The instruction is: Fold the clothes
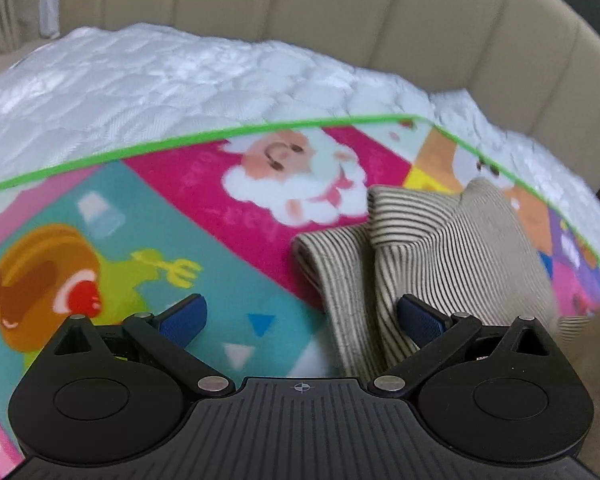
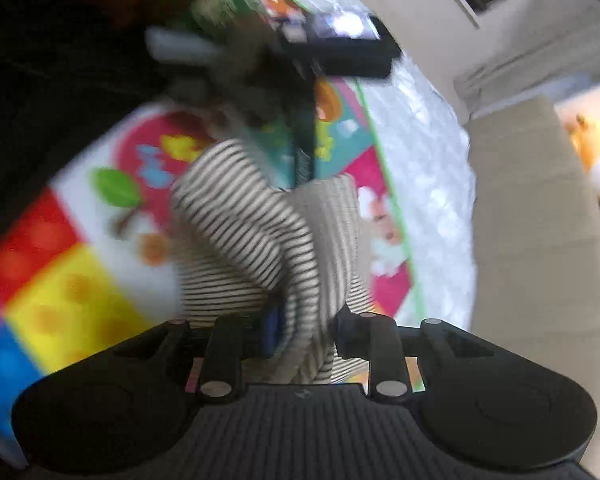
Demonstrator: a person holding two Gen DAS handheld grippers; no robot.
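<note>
A beige garment with thin dark stripes [image 1: 428,248] lies bunched on the colourful cartoon play mat [image 1: 148,216]. My left gripper [image 1: 300,318] is open above the mat, its blue pads wide apart, the right pad [image 1: 418,320] over the garment's near edge and nothing between them. In the blurred right wrist view, my right gripper [image 2: 306,332] is shut on a fold of the striped garment [image 2: 252,232], which rises from the mat [image 2: 72,280] into the jaws. The other gripper [image 2: 332,44] shows dark and blurred at the top of that view.
The mat lies on a white quilted bed cover [image 1: 160,80]. A beige padded headboard [image 1: 340,12] curves behind it. To the right in the right wrist view a beige upholstered surface [image 2: 536,240] borders the bed.
</note>
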